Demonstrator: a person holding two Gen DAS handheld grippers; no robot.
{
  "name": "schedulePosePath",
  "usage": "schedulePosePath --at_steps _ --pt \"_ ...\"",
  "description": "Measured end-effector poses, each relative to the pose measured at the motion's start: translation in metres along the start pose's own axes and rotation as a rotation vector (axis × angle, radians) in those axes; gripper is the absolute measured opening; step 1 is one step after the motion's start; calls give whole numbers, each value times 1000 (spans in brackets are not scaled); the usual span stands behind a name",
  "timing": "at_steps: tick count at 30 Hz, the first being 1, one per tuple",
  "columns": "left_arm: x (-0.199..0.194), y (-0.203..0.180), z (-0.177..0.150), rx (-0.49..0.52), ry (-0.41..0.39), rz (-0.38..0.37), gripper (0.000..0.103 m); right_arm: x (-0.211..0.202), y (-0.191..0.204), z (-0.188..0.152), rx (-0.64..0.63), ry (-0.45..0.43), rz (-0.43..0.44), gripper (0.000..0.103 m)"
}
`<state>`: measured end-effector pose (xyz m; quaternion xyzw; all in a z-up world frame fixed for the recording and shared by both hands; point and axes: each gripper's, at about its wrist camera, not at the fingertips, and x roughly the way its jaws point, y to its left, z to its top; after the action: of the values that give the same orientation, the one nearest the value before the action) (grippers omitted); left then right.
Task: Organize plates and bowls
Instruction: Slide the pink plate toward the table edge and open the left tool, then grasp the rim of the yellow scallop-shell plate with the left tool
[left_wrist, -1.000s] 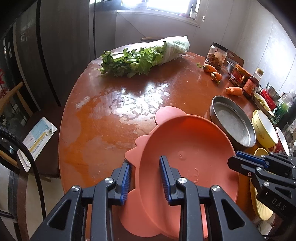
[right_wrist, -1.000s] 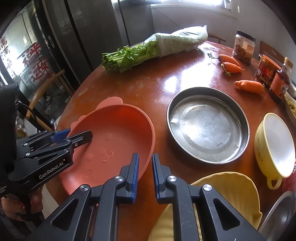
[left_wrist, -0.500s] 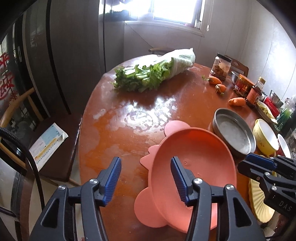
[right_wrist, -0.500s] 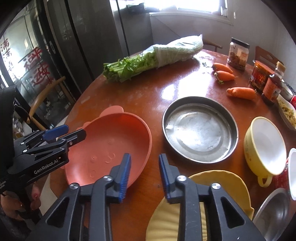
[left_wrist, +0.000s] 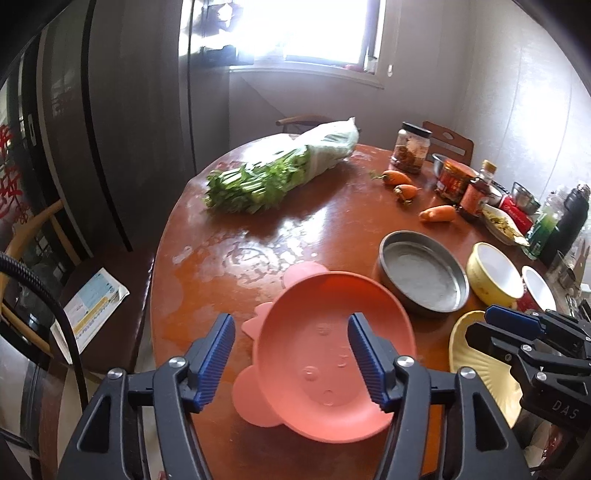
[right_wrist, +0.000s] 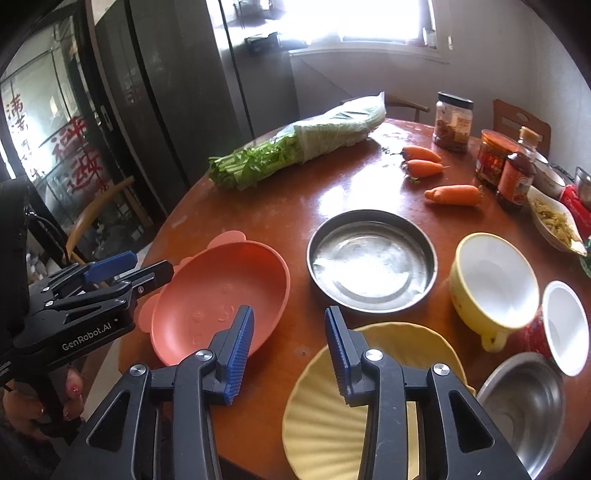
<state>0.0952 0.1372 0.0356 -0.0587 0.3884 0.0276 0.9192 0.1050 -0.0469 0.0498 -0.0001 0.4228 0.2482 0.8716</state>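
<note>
- Hovering above the near edge of the round brown surface (left_wrist: 229, 258), the left tool (left_wrist: 291, 354) has its blue pads parted and opening, with the pink animal-shaped bowl (left_wrist: 332, 354) seen below between them; the pads do not press on it.
- The pink animal-shaped bowl rests on the surface near its front edge, ears pointing outward, and appears empty.
- The right tool (right_wrist: 290, 347) also hangs over the surface with its jaws apart and opening; nothing is gripped, and bare surface shows in the gap.
- A yellow shell-shaped plate (right_wrist: 332, 406) lies just below the right tool, beside the pink bowl and apart from it.
- Behind these sits a round steel pan (right_wrist: 373, 258), and to its right a yellow cup with a handle (right_wrist: 495, 284), then a small white bowl (right_wrist: 565, 325) and a steel bowl (right_wrist: 524, 402) at the near right.
- Farther back lie a bundle of greens in a plastic bag (right_wrist: 295, 147), three carrots (right_wrist: 452, 194), and jars and sauce bottles (right_wrist: 495, 158) along the right side.
- In the right wrist view a person's fingers (right_wrist: 72, 387) grip the handle of the left tool.
</note>
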Motion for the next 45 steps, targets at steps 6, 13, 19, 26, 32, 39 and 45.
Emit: schedulePosePath --at_steps 6,13,19,26,32,39,45 --pt "-8 -20 -3 34 -3 -29 65 -24 -9 -13 18 -25 -9 47" --pt "-12 -45 -9 74 11 -69 65 -48 -18 -33 37 -41 -17 48" --pt "-8 -64 -13 102 33 -101 65 -64 -28 -57 58 -39 -27 49" --pt "-1 -92 -24 150 60 -122 65 -74 -36 -81 88 -26 -46 49" --pt "10 -108 -31 184 87 -134 65 -74 -38 -102 116 -5 -64 49" --pt "24 -124 -37 239 118 -143 65 -73 -52 -119 220 -22 -79 49" --pt "35 -135 -40 264 143 -151 65 -71 -58 -124 274 -28 -87 49"
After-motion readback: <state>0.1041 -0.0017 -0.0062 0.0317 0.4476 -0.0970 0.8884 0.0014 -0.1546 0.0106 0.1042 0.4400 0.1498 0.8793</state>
